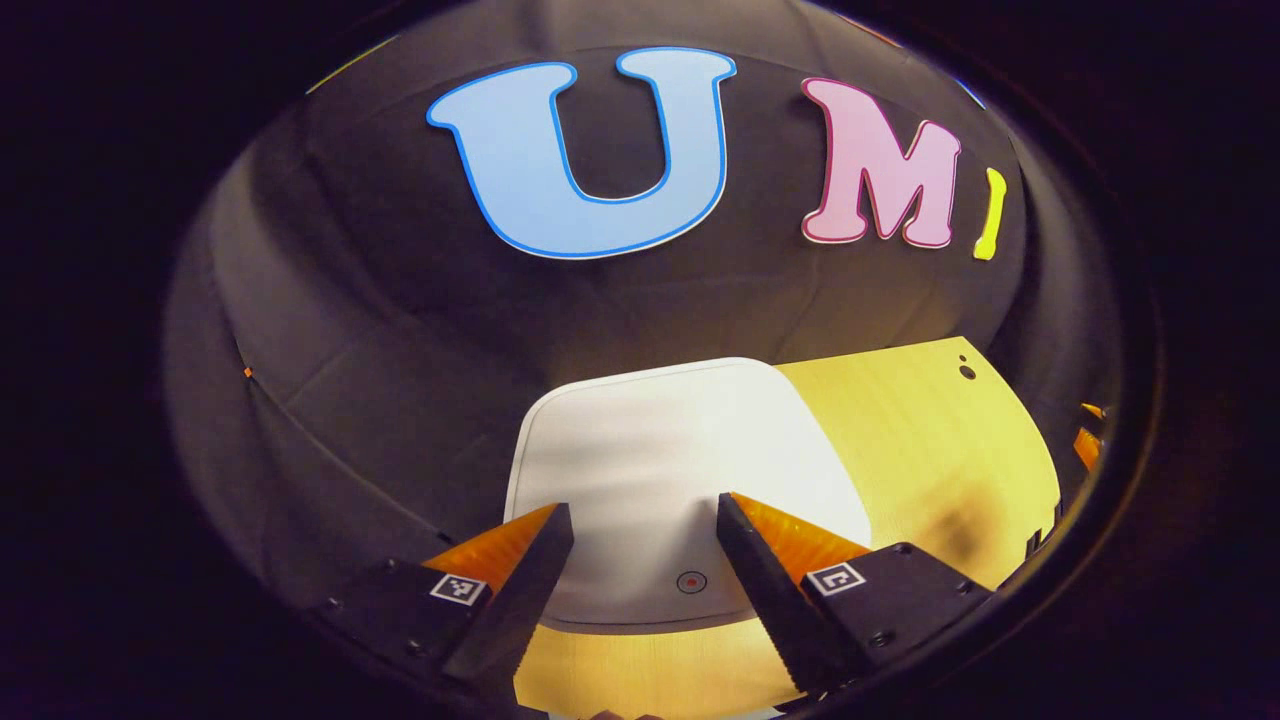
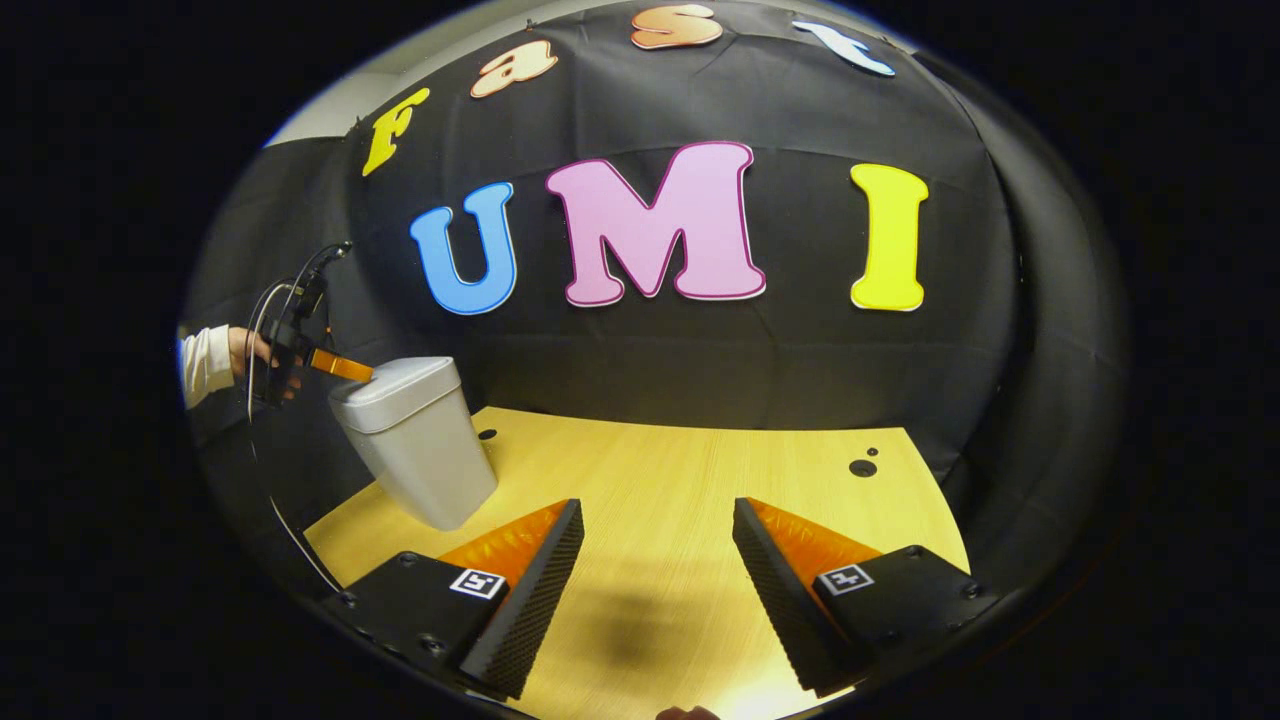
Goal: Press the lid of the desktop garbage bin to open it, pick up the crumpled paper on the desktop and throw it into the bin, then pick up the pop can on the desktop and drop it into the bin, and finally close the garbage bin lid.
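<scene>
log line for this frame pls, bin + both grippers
bin: lid shut | left hand-held gripper: open, over lid, near its button | right hand-held gripper: open, empty, above table | phase: at lid

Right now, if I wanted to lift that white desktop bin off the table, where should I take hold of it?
Probably grip the garbage bin across its body just under the overhanging lid, coming from the open table side. The body tapers downward, so fingers lower down could slip, while the lid's rim gives a ledge.
</scene>
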A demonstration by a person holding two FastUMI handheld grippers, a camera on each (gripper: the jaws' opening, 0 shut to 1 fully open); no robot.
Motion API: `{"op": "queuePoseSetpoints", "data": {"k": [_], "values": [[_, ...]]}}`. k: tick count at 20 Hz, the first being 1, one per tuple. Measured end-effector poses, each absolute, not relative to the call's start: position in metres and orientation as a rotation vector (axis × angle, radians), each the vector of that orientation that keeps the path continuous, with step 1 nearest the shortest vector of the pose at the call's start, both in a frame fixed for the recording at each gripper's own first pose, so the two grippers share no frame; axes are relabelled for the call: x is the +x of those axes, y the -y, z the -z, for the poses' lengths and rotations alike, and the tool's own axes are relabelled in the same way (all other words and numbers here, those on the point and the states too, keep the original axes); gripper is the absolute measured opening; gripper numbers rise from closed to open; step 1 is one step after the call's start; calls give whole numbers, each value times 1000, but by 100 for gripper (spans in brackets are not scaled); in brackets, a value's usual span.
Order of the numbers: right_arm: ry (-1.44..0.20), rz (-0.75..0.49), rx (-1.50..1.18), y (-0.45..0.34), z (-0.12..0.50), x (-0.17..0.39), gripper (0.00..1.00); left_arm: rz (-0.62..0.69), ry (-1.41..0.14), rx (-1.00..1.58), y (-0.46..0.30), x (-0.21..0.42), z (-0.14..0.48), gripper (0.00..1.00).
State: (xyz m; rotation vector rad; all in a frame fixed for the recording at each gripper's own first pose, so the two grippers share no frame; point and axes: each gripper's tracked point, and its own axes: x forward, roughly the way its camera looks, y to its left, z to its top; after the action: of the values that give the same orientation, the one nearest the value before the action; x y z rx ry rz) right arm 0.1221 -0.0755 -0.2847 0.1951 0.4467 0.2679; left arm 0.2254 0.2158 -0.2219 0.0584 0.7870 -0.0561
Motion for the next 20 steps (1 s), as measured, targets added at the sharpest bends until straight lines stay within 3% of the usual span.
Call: {"op": "queuePoseSetpoints", "data": {"k": [3,8,13,20], "values": [[-453,-280,185,66,287,115,98,61,-802,2,-214,220,231,100],[-463,-272,188,63,288,108,98,65,-700,20,-211,227,225,99],[-433,-189,186,82,275,111,98,-55,-570,-5,-212,228,211,97],[-389,-101,229,97,243,87,98,63,-343,-27,-149,209,131,96]]}}
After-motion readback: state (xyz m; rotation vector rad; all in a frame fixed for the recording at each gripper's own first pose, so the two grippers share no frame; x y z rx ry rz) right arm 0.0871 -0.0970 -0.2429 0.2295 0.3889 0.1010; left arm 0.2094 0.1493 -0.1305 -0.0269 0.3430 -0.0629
